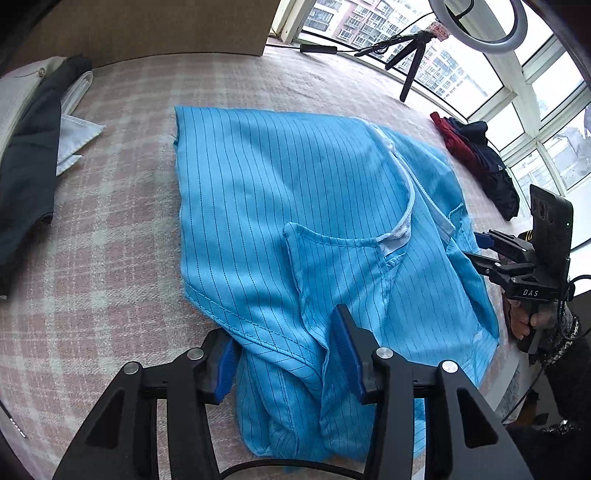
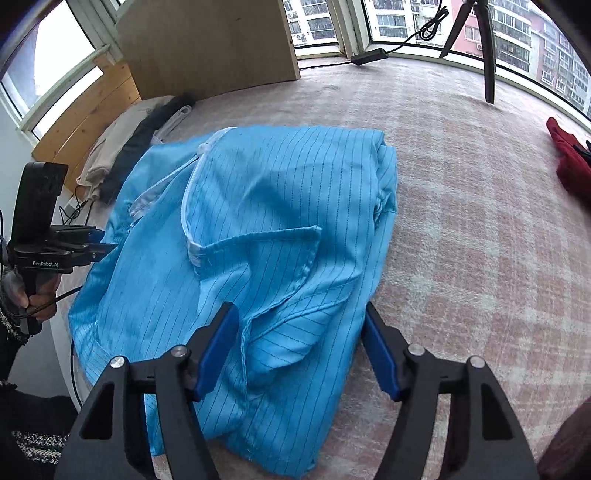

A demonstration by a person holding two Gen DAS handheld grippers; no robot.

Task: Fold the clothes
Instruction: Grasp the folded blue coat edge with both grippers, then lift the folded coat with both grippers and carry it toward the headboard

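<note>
A light blue pinstriped garment (image 1: 295,192) with a white zipper lies partly folded on the pink plaid bed cover (image 1: 110,240). My left gripper (image 1: 286,354) points down over its near edge. The jaws stand apart, loose fabric lies between the blue pads, and no pinch shows. In the right wrist view the same garment (image 2: 277,192) fills the middle, and my right gripper (image 2: 299,347) is open astride a rumpled fold at its near corner. Each gripper shows in the other's view, at the garment's side edge: the right gripper (image 1: 476,247) and the left gripper (image 2: 101,242), each held by a hand.
A pile of dark and white clothes (image 1: 29,158) lies at the far left of the bed. Red and navy clothes (image 1: 476,155) lie at the right by the windows. A black tripod (image 1: 410,62) and a ring light (image 1: 476,22) stand at the back, next to a brown board (image 1: 147,26).
</note>
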